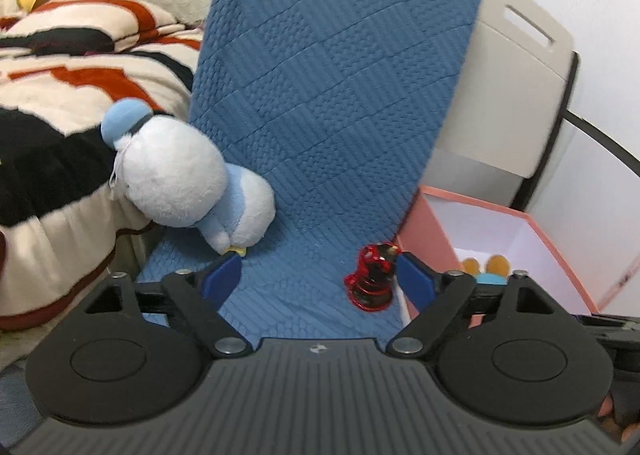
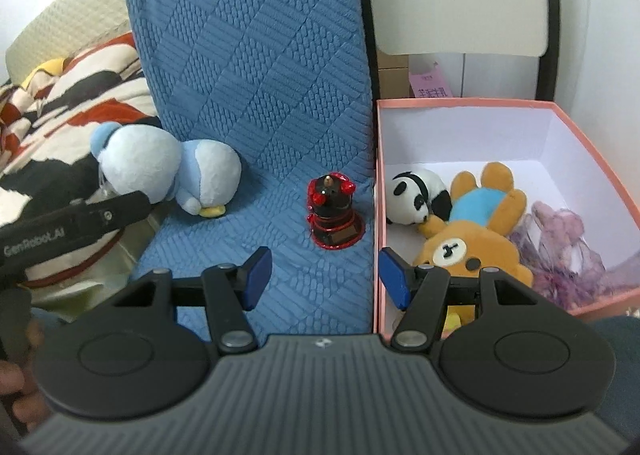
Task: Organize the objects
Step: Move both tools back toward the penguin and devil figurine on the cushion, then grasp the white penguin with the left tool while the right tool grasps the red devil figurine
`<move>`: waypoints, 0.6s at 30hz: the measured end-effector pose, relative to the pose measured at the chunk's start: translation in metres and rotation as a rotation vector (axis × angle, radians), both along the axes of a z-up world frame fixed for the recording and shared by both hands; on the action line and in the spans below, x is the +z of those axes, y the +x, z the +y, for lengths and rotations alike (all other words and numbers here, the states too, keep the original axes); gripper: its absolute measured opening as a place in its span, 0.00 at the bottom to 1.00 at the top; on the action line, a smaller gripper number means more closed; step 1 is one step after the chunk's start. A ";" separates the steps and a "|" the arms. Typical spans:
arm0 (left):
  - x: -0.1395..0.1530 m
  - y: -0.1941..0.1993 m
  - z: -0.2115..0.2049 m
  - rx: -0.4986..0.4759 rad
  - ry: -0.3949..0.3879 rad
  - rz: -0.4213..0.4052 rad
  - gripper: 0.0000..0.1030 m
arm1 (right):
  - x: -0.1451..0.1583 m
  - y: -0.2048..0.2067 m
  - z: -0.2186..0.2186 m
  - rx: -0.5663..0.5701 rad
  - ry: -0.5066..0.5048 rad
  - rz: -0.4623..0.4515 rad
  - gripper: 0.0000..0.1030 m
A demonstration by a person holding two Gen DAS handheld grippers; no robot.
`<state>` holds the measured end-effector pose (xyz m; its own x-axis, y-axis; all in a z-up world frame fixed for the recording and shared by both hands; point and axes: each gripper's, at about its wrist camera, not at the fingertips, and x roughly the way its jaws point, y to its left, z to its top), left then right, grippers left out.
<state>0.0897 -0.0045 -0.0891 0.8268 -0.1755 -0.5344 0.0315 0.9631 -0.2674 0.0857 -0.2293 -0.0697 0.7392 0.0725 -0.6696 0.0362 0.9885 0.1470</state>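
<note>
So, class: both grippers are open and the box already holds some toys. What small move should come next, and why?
Probably ease the right gripper forward around the red-and-black figurine: it stands upright on the blue cushion, straight ahead of the open jaws, beside the pink box.

— What sits on the blue quilted seat?
— A pale blue and white plush penguin (image 2: 160,171), tipped over on its side at the left, and a small black and red figurine (image 2: 334,215), upright near the right edge.
— And the pink box (image 2: 592,143)?
— Open, just beside the seat, holding a panda plush (image 2: 416,197), a brown bear plush (image 2: 476,231) lying face up, and a purple gauzy bundle (image 2: 560,251).
</note>
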 end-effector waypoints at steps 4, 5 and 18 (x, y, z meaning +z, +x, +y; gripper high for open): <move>-0.030 0.024 0.010 0.031 -0.033 0.039 0.93 | -0.014 0.017 0.001 0.037 0.007 0.008 0.64; -0.038 0.030 0.014 0.039 -0.051 0.057 0.93 | -0.017 0.020 0.002 0.044 0.007 0.002 0.65; -0.091 0.108 0.071 0.227 -0.282 0.165 0.94 | -0.039 0.067 0.028 0.135 -0.095 -0.097 0.77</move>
<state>0.1972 0.0668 -0.1802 0.7688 -0.1573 -0.6199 -0.2388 0.8286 -0.5064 0.1525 -0.2009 -0.1091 0.7887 0.1149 -0.6040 -0.1073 0.9930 0.0488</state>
